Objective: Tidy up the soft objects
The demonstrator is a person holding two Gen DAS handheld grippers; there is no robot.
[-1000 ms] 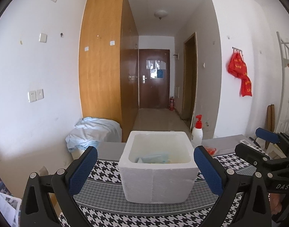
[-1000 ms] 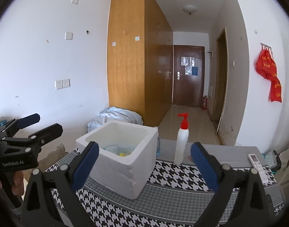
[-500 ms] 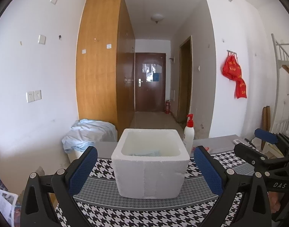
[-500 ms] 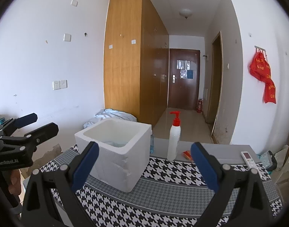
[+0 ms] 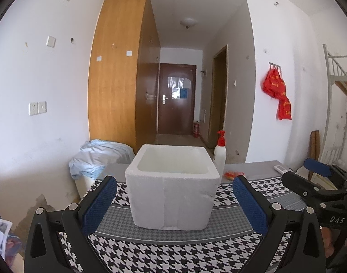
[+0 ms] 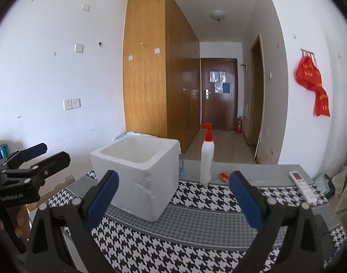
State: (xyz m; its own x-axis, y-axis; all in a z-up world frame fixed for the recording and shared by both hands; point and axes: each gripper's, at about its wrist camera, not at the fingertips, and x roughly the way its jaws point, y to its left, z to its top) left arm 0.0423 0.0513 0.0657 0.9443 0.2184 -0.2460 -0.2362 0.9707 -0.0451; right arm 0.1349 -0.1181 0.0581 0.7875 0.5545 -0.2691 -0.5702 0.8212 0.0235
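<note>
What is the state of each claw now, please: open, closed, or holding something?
Left claw: open, holding nothing.
Right claw: open, holding nothing.

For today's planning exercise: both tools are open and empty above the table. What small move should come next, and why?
Probably reach the right tool toward the small orange item beside the pump bottle; it seems the only loose piece outside the foam box. The left tool is also open and empty. Whether the item is soft is unclear.
</note>
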